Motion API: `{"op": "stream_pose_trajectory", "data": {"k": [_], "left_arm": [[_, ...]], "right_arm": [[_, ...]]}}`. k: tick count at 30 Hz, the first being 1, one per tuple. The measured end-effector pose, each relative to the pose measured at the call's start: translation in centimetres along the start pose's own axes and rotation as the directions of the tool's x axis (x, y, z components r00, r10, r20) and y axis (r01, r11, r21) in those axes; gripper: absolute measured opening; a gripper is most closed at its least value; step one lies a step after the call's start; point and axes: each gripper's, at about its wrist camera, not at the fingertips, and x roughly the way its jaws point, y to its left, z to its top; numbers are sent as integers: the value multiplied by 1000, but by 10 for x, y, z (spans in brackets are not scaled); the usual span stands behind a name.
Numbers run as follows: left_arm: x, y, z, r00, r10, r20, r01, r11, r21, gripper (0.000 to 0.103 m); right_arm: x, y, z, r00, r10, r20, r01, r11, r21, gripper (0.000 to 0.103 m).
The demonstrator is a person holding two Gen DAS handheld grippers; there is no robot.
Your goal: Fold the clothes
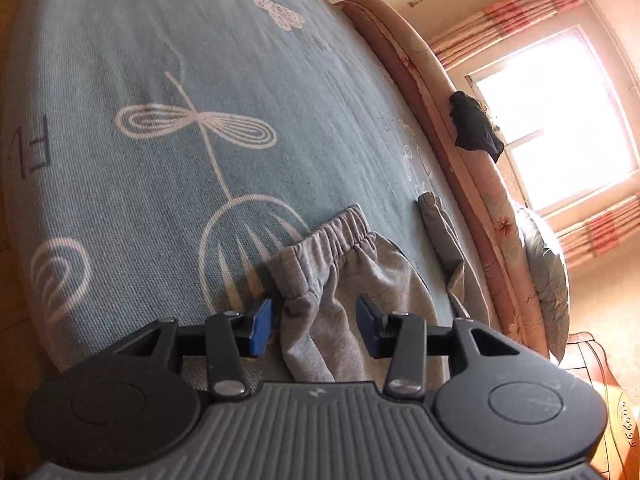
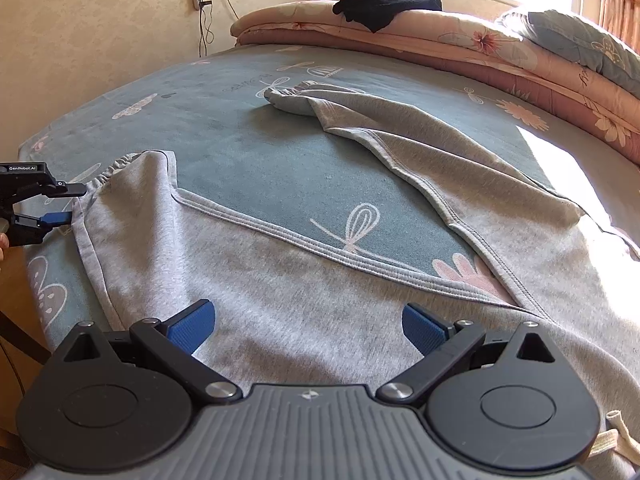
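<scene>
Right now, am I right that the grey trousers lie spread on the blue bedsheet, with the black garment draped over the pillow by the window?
Not quite: the black garment is draped over the folded pink quilt, not the pillow, which lies further right, as the right wrist view shows. The grey trousers do lie spread on the blue bedsheet.

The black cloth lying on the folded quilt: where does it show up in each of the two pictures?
Left wrist view: the black cloth is at the right, draped on the quilt's edge in front of the bright window.
Right wrist view: the black cloth is at top centre, on the folded quilt under the window.
Shared landmark: the grey trousers spread on the bed.
</scene>
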Motion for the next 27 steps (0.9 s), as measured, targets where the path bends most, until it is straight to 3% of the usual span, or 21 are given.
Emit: {"op": "stream_pose_trajectory", "data": {"k": [3, 5, 8, 14, 16, 18, 19, 23, 27], "left_arm": [[12, -3, 5, 1000, -22, 17, 21, 999, 25, 48], [21, -2, 11, 997, -75, 21, 74, 997, 30, 61], [23, -1, 14, 994, -103, 28, 103, 995, 6, 62], [21, -1, 6, 991, -128, 35, 126, 990, 67, 60], [29, -8, 12, 993, -116, 31, 113, 989, 96, 56], [39, -15, 14, 997, -68, 20, 65, 991, 121, 32], [44, -18, 15, 999, -40, 12, 38, 991, 132, 12], [32, -35, 8, 998, 46, 40, -54, 975, 215, 11], [-10, -48, 0, 990, 67, 120, -99, 953, 286, 10]], "right_arm": [[1, 4, -1, 1000, 9, -7, -9, 1000, -13, 102], [1, 6, -2, 1000, 3, -7, -3, 1000, -29, 102], [0, 8, -1, 1000, -7, -3, 7, 999, -41, 102], [-1, 4, -1, 1000, 1, -3, -1, 1000, -21, 102], [1, 5, 0, 1000, 12, -6, -12, 1000, -5, 102], [0, 8, 0, 1000, 16, -4, -16, 1000, -7, 102], [-2, 11, 0, 1000, 16, 1, -16, 1000, -21, 102], [-11, 20, 0, 999, -28, 34, 32, 993, -116, 102], [-14, 20, 0, 998, -51, 46, 56, 989, -135, 102]]}}
